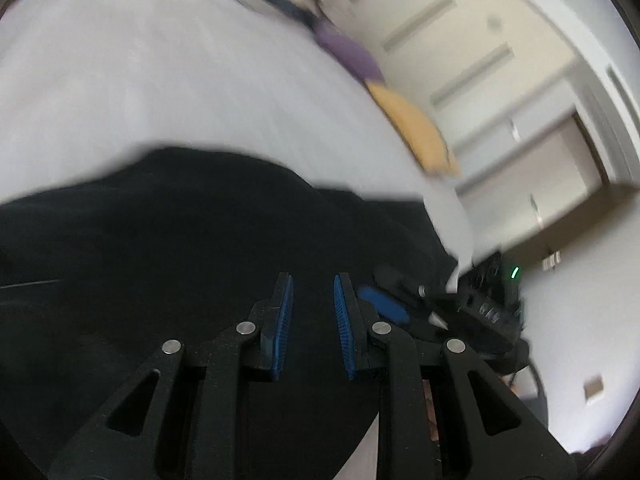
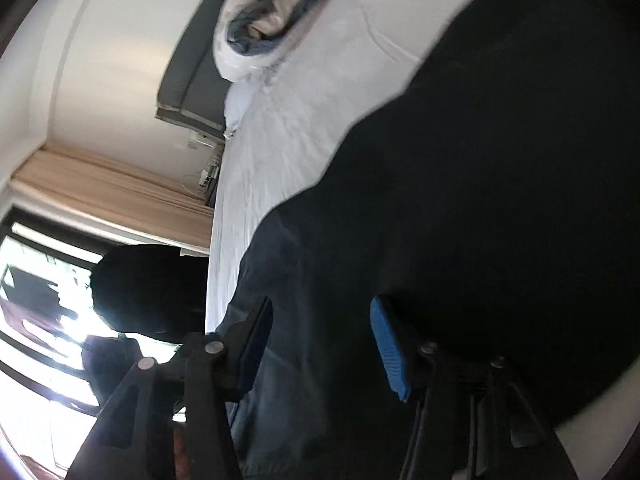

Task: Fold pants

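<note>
Black pants lie on a white bed sheet. My left gripper is open just above the black fabric, nothing between its blue pads. The other gripper's blue pad shows to its right, at the pants' edge near the bed corner. In the right wrist view the pants fill the right half. My right gripper is open wide over the fabric, one finger on each side of a fold of cloth. Both views are blurred.
A purple item and a yellow item lie along the bed's far edge. A pillow and bunched bedding sit at the head of the bed. A bright window and a dark shape stand beside the bed.
</note>
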{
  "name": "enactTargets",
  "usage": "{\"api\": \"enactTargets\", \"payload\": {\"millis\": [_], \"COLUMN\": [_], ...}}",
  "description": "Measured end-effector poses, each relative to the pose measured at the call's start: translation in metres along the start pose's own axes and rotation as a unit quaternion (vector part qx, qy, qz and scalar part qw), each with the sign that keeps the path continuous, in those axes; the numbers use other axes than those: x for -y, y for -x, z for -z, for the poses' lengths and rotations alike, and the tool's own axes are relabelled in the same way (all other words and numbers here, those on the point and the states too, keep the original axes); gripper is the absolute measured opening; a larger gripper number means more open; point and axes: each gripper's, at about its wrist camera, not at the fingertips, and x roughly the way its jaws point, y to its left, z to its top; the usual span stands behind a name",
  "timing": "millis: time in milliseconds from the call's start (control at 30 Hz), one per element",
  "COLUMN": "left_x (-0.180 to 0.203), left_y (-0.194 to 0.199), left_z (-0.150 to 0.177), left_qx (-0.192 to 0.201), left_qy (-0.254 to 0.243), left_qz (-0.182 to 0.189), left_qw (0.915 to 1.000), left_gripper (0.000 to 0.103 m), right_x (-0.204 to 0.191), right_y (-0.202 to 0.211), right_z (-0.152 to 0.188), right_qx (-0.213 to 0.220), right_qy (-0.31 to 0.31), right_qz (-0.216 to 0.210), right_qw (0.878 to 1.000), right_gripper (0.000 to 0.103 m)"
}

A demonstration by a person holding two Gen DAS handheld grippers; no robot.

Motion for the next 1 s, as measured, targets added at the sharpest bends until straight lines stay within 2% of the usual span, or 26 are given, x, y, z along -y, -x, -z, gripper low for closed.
{"api": "enactTargets", "payload": {"millis": [67,100,133,167,200,267,333,433,533,600,667,733,800,900,1000], "left_x": [-0.007,-0.017,-0.027,-0.037,-0.043,-0.053,-0.071,-0.093,-0.103,-0.119,-0.126,-0.125,-0.113,-0.083,-0.052], "left_y": [-0.02,-0.024,-0.02,-0.012,-0.005,0.01,0.033,0.068,0.1,0.124,0.151,0.166,0.17,0.152,0.116], "left_z": [0.005,0.01,0.016,0.02,0.022,0.027,0.033,0.047,0.059,0.067,0.073,0.073,0.068,0.057,0.041], "left_qx": [-0.024,-0.028,-0.023,-0.02,-0.019,-0.012,0.005,0.033,0.054,0.063,0.083,0.096,0.105,0.103,0.085], "left_qy": [0.009,0.019,0.027,0.034,0.037,0.036,0.05,0.053,0.024,0.039,0.045,0.053,0.057,0.036,0.025], "left_qz": [-0.032,-0.031,-0.015,-0.011,-0.013,-0.027,-0.038,-0.042,-0.105,-0.137,-0.166,-0.184,-0.17,-0.124,-0.068], "left_qw": [0.9992,0.9989,0.9992,0.9991,0.9991,0.9989,0.998,0.9971,0.9927,0.9879,0.9815,0.9768,0.9781,0.9863,0.9938], "left_gripper": [0.02,0.02,0.02,0.02,0.02,0.02,0.02,0.02,0.02,0.02,0.02,0.02,0.02,0.02,0.02], "right_x": [0.013,0.013,0.024,0.034,0.047,0.067,0.078,0.103,0.125,0.134,0.138,0.136,0.139,0.142,0.128], "right_y": [0.009,0.004,0.013,0.02,0.029,0.05,0.063,0.093,0.131,0.163,0.194,0.209,0.211,0.197,0.17], "right_z": [-0.009,-0.014,-0.019,-0.022,-0.027,-0.035,-0.048,-0.062,-0.073,-0.078,-0.073,-0.068,-0.064,-0.065,-0.08], "right_qx": [-0.001,0.004,0.014,0.029,0.043,0.066,0.098,0.142,0.186,0.22,0.253,0.271,0.269,0.252,0.227], "right_qy": [-0.022,-0.031,-0.035,-0.043,-0.057,-0.076,-0.082,-0.104,-0.117,-0.132,-0.147,-0.157,-0.17,-0.183,-0.175], "right_qz": [0.007,0.015,0.029,0.04,0.049,0.034,0.063,0.08,0.097,0.109,0.099,0.098,0.08,0.049,0.062], "right_qw": [1.0,0.999,0.999,0.998,0.996,0.994,0.99,0.981,0.971,0.96,0.951,0.944,0.945,0.949,0.956], "right_gripper": [0.027,0.021,0.008,0.0,0.0,0.0,0.0,0.0,0.0,0.018,0.054,0.073,0.073,0.073,0.073]}}
